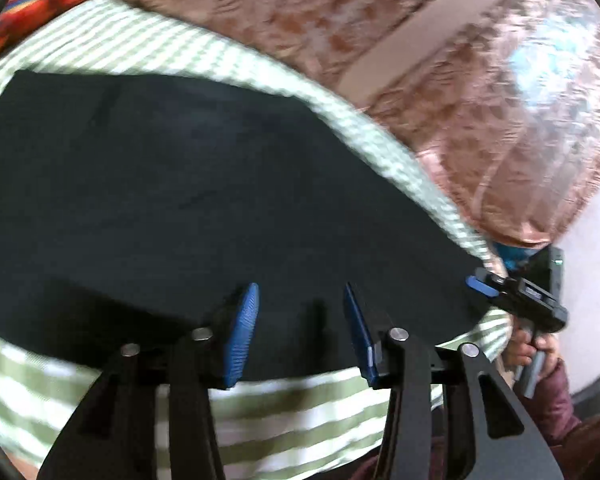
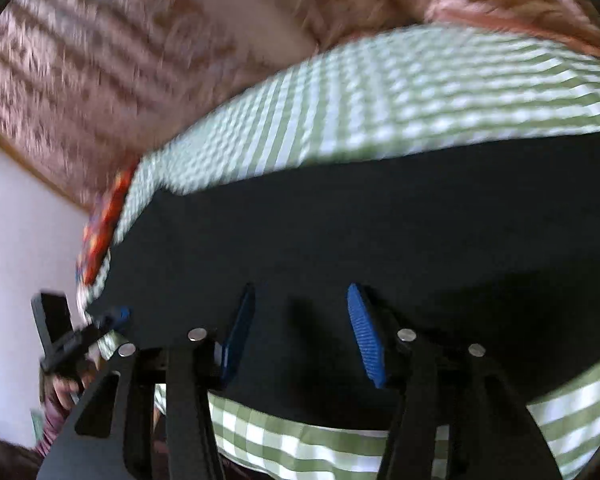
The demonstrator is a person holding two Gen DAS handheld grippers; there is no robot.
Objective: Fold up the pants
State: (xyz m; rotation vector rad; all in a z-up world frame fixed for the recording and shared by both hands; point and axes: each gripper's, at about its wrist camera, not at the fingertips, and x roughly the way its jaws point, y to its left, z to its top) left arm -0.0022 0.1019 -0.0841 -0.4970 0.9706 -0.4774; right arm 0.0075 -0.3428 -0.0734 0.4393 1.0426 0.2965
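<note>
Dark navy pants [image 1: 172, 200] lie flat on a green-and-white checked cloth [image 1: 260, 420]; they also show in the right wrist view [image 2: 380, 220]. My left gripper [image 1: 300, 300] is open, its blue pads above the pants' near edge, holding nothing. My right gripper [image 2: 302, 300] is open over the near edge too, and empty. The right gripper also shows in the left wrist view [image 1: 480, 286] at the pants' right end. The left gripper shows in the right wrist view [image 2: 118, 314] at the pants' left end.
The checked cloth [image 2: 380, 92] covers a bed or table. A pinkish-brown patterned curtain [image 1: 440, 60] hangs behind. A red and orange patterned fabric [image 2: 104, 224] lies at the cloth's far left edge. A white wall [image 2: 16, 240] stands beside it.
</note>
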